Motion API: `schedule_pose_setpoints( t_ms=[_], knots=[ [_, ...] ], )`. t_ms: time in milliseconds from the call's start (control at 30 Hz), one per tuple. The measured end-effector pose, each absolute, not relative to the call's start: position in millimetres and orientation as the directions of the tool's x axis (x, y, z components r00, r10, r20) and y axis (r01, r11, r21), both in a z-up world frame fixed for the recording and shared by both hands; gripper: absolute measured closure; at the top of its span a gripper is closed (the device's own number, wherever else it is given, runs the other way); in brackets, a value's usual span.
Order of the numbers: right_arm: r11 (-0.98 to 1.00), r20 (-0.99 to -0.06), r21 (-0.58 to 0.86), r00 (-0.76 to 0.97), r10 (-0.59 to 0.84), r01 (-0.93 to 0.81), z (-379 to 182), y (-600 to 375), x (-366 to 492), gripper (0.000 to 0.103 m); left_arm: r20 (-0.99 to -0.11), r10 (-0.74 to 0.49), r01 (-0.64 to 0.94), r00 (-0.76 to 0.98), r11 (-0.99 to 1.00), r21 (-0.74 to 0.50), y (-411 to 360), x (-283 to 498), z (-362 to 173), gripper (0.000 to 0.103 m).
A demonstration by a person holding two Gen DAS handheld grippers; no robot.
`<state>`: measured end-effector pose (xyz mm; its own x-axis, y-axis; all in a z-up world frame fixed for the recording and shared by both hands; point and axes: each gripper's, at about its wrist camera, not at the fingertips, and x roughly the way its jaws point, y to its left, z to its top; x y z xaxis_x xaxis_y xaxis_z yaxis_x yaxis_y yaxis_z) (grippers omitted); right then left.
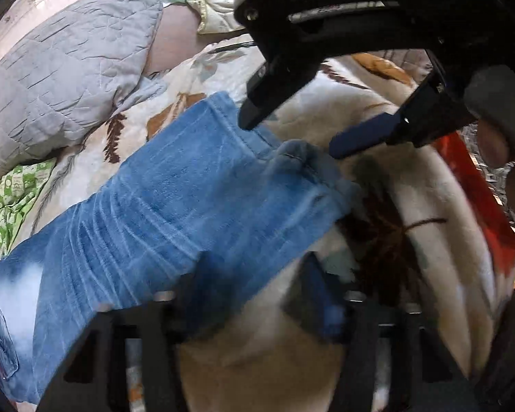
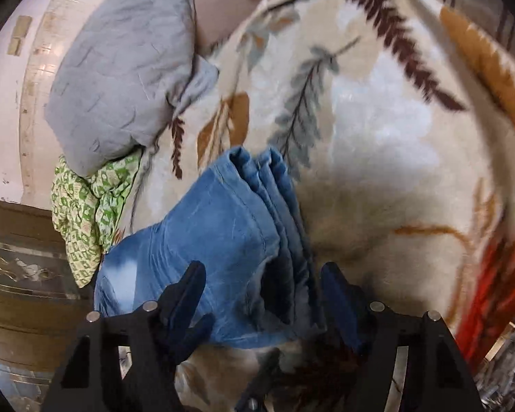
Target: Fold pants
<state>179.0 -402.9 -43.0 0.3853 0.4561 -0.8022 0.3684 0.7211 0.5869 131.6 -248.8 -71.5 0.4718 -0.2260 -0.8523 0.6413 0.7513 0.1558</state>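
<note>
The jeans [image 2: 202,226] lie on the leaf-patterned blanket [image 2: 377,130] of the bed, already doubled so that both legs sit stacked, their layered edges showing just ahead of my right tongs [image 2: 261,295]. I judge the lengthwise fold done and the crosswise folds still left, since the legs stretch out long toward the knees and beyond my left tongs [image 1: 254,292]. My right tongs stand partly open and straddle the stacked edge of the legs near the hem, one finger on the denim and the other just beside it; the pads do not seem to press the cloth yet. My left tongs are also partly open, low over the side edge of the legs, with denim between the fingers, though blur keeps me from saying they pinch it. From the left wrist view I see my right tongs reaching in at the hem end from above. No container is in view; a grey quilted pillow [image 2: 120,68] and a green patterned cloth [image 2: 89,199] lie beyond the jeans, well apart from my tongs.
</note>
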Motion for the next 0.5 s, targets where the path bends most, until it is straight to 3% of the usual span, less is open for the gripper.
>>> schedule_pose_setpoints(
  t_ms=[133, 267, 433, 500],
  knots=[
    [0.686, -0.790, 0.609, 0.377, 0.483, 0.398, -52.7, -407.6, 179.9, 0.031, -0.856, -0.259, 0.650, 0.448, 0.752, 0.113, -243.7, 134.6, -64.9, 0.078],
    [0.606, -0.754, 0.656, 0.385, 0.532, 0.450, -65.8, -413.5, 175.5, 0.031, -0.852, -0.332, 0.624, 0.403, 0.781, -0.009, -228.3, 140.6, -57.6, 0.084],
    [0.600, -0.756, 0.654, 0.372, 0.539, 0.461, -71.7, -401.4, 179.5, 0.050, -0.852, -0.386, 0.584, 0.353, 0.803, -0.122, -219.1, 148.8, -56.5, 0.084],
    [0.598, -0.747, 0.665, 0.397, 0.533, 0.448, -64.5, -401.9, 179.0, 0.066, -0.848, -0.401, 0.567, 0.345, 0.809, -0.152, -215.6, 151.4, -53.4, 0.084]
  ],
)
